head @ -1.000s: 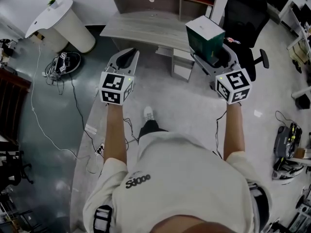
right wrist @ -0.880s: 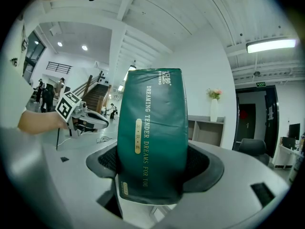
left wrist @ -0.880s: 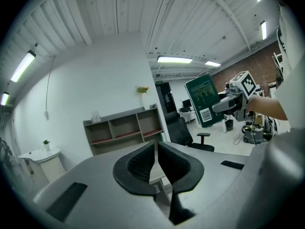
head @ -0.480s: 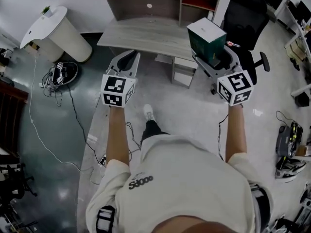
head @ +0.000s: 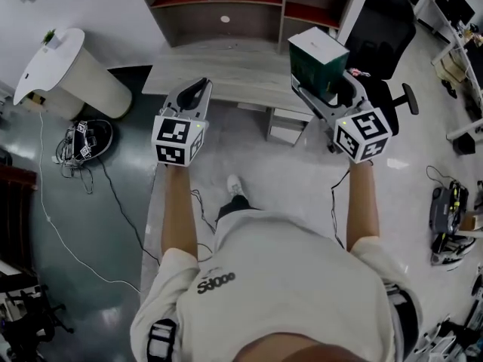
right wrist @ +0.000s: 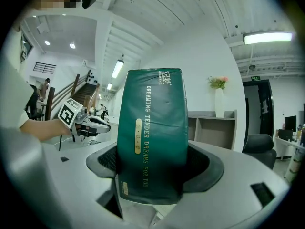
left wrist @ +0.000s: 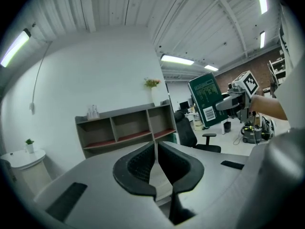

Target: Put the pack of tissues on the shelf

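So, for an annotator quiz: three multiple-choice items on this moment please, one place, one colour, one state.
1. Where is the pack of tissues? A on the desk; B in the right hand-held gripper; C on the shelf.
2. What colour is the pack? A red; B yellow; C dark green.
3. The left hand-held gripper is: A shut, empty; B wide open; C shut on a cup.
Answers: 1 B, its jaws clamp the pack; 2 C, green wrapper with gold print; 3 A, jaws meet with nothing between.
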Action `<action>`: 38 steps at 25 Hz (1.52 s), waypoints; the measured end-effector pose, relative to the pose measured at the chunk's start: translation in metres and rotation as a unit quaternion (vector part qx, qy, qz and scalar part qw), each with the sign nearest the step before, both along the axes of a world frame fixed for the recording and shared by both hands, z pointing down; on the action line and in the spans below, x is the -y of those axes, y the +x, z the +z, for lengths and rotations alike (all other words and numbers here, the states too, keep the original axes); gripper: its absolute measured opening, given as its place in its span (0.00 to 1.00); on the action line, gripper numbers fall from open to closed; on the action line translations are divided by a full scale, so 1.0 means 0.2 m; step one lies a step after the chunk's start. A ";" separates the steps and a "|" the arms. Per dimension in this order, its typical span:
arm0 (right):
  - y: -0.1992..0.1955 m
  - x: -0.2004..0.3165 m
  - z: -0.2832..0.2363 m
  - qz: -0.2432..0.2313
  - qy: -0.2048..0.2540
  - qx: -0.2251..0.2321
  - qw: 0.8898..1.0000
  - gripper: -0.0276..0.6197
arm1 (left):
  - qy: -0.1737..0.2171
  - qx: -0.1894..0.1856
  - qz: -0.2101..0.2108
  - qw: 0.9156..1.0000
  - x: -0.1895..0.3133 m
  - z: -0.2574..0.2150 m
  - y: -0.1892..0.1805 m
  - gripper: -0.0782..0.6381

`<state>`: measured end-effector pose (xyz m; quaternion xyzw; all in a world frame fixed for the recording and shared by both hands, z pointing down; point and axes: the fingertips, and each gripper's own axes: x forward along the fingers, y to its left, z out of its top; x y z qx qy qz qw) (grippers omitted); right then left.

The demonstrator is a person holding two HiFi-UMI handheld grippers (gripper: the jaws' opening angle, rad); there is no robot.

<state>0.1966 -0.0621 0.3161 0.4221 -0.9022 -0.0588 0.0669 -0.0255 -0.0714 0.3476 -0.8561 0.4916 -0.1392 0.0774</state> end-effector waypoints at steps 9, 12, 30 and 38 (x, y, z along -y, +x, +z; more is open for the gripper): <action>-0.24 0.40 -0.03 0.056 -0.007 -0.016 0.998 0.57 | -0.009 -0.012 0.047 0.999 0.49 0.00 -0.24 0.16; -0.34 0.50 -0.03 0.074 -0.005 -0.023 0.997 0.57 | -0.010 -0.017 0.060 0.998 0.61 0.01 -0.36 0.16; -0.59 0.90 0.00 0.126 -0.002 -0.077 0.989 0.57 | -0.018 -0.023 0.084 0.996 1.06 0.02 -0.66 0.16; -0.61 1.21 -0.02 0.132 0.022 -0.112 0.985 0.57 | -0.021 -0.025 0.074 0.997 1.24 0.03 -0.69 0.16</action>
